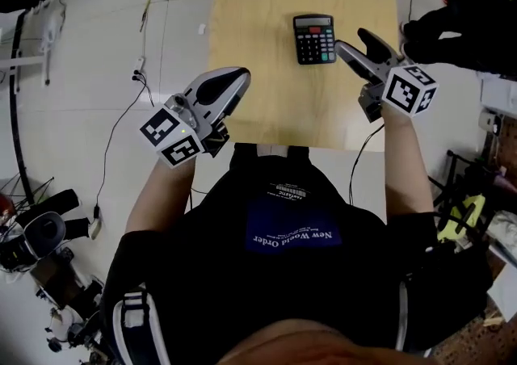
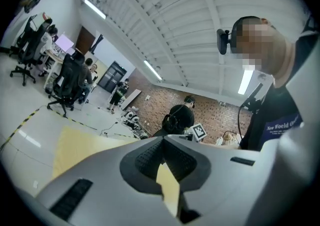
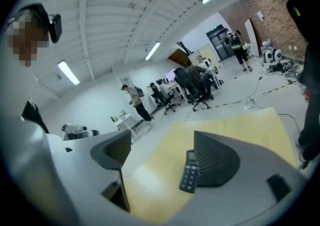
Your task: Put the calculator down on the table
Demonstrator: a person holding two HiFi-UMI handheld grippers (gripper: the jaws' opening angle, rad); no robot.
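Note:
A black calculator [image 1: 314, 39] lies flat, keys up, on the far middle of the light wooden table [image 1: 258, 32]. My right gripper [image 1: 352, 39] hovers just to its right, open and holding nothing. In the right gripper view the calculator [image 3: 189, 172] lies on the table [image 3: 240, 130] between the spread jaws, its right side hidden behind the right jaw. That gripper [image 3: 160, 140] does not touch it. My left gripper [image 1: 241, 74] hangs over the table's near left corner, shut and empty. In the left gripper view its fingers [image 2: 150, 157] are pressed together over the table [image 2: 75, 145].
A person in black [image 1: 468, 24] stands at the table's far right corner. Cables [image 1: 137, 81] trail over the white floor to the left, and equipment [image 1: 40, 234] sits at the lower left. Office chairs [image 2: 65, 82] and people stand farther off.

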